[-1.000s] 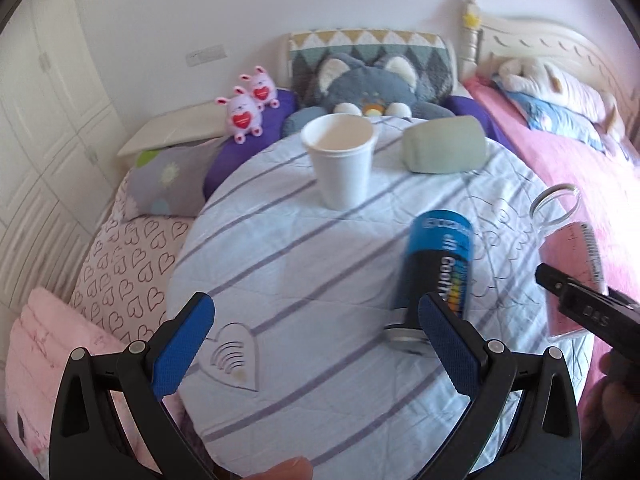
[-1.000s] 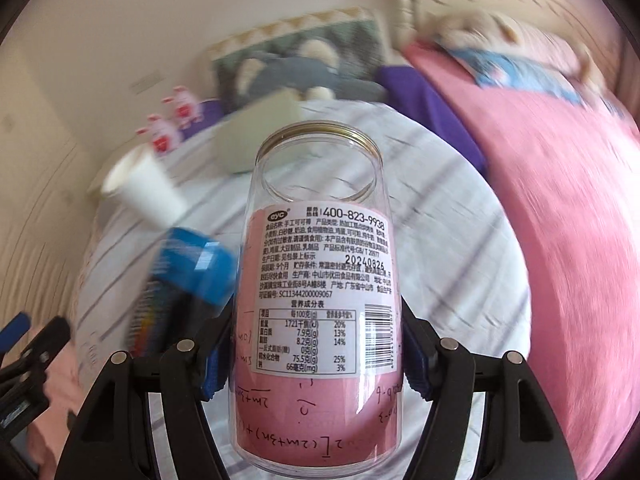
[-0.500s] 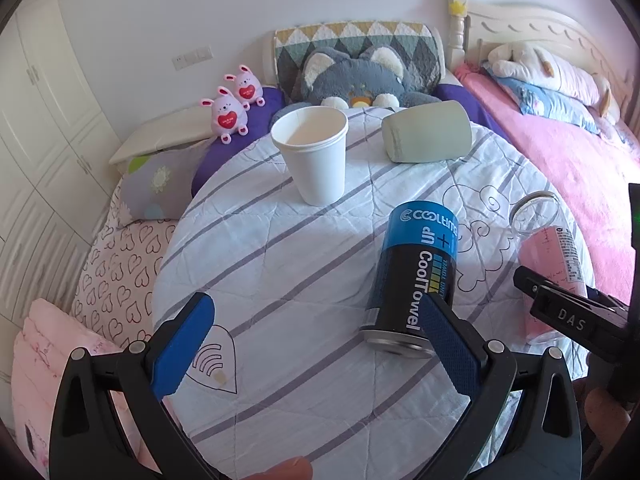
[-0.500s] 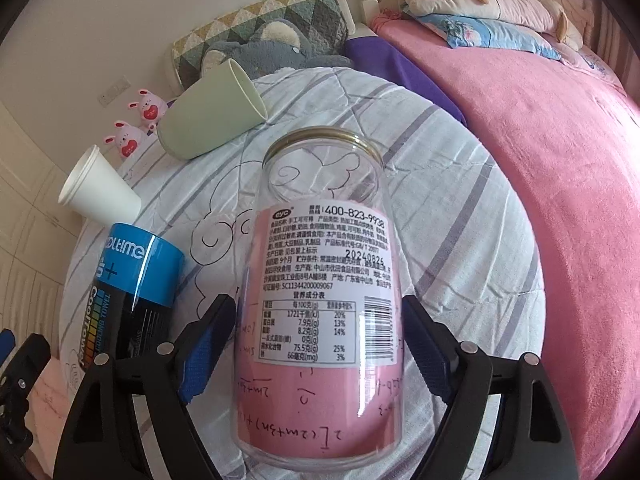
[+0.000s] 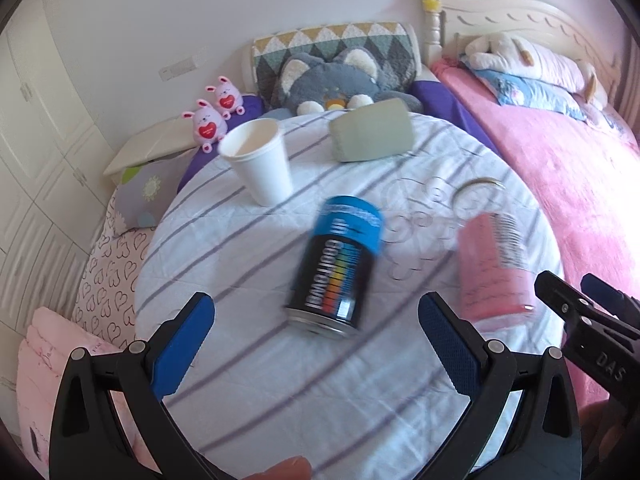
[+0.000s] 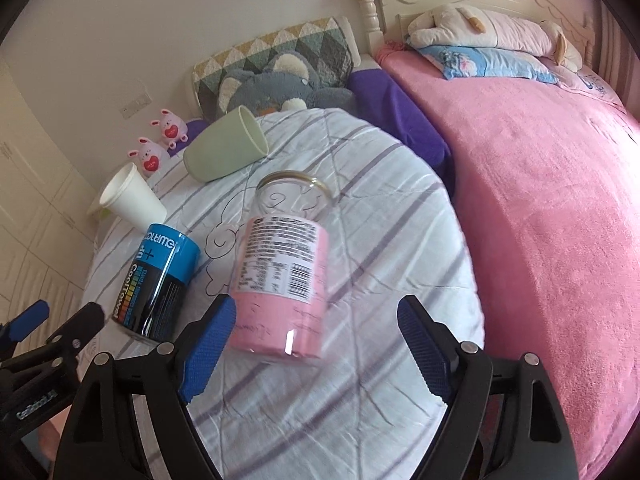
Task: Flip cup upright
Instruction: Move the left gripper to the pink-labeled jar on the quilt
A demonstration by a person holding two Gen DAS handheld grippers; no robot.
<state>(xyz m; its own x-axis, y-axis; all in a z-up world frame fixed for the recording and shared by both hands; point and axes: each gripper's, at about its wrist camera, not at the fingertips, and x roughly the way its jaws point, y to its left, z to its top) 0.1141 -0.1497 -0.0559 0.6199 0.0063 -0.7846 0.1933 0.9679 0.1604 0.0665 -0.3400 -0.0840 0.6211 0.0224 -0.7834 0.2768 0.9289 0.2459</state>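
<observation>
Jar [image 6: 282, 280] released since earlier; right gripper [image 6: 316, 348] now gapes empty behind it. Left gripper [image 5: 316, 350] spread, empty. Green cup [image 6: 224, 148] lies sideways far ahead, mouth rightward, nearer right.

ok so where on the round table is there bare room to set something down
Bare cloth lies nearest the left gripper, below the blue can, and right of the clear jar toward the pink bed. Crowded at the far side: white paper cup, green cup on its side.

On the round table [image 6: 400, 240]: can [image 6: 158, 284] left of jar [image 6: 280, 280]; paper cup [image 6: 130, 200] and tipped cup [image 6: 224, 152] behind.
</observation>
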